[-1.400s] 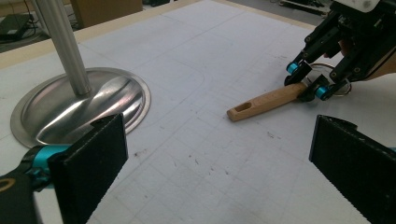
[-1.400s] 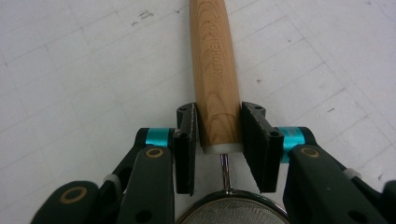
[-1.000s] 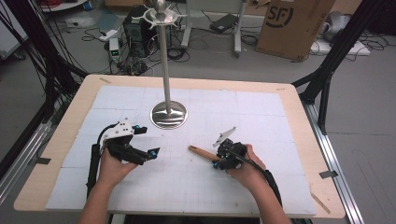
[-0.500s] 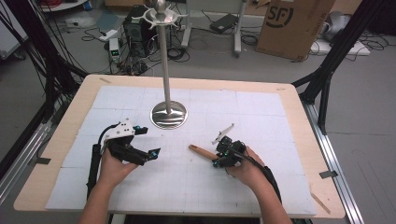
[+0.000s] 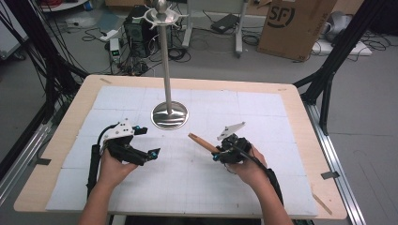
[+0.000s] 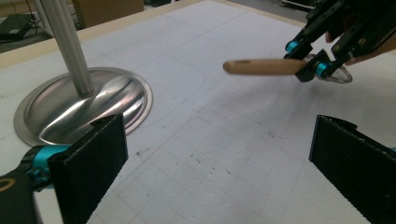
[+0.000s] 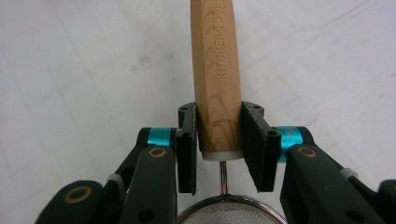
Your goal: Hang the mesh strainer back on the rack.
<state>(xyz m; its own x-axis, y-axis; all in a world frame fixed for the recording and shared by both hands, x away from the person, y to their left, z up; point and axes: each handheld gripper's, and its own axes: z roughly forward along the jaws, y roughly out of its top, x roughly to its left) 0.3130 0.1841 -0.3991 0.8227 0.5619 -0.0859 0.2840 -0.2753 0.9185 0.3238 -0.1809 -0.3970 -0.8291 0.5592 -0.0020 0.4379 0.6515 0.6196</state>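
Note:
A small strainer with a wooden handle [image 5: 201, 141] is held in my right gripper [image 5: 219, 152], right of the table's middle. The right gripper view shows the jaws shut on the handle [image 7: 217, 70] near its lower end, with the mesh bowl [image 7: 231, 214] just behind my right gripper [image 7: 218, 140]. The handle points toward the metal stand's round base [image 5: 170, 116]. My left gripper [image 5: 145, 140] sits left of the middle, open and holding nothing. In its own view my left gripper [image 6: 219, 154] faces the handle [image 6: 264, 66] and the stand base [image 6: 79, 109].
The stand's tall pole [image 5: 165, 61] rises from the base and carries a small dish at the top. A white gridded mat [image 5: 263, 112] covers the wooden table. Boxes, cables and black frame legs stand on the floor beyond the far edge.
My right gripper has shifted slightly away from the person with the strainer handle in it. The left gripper has hardly moved.

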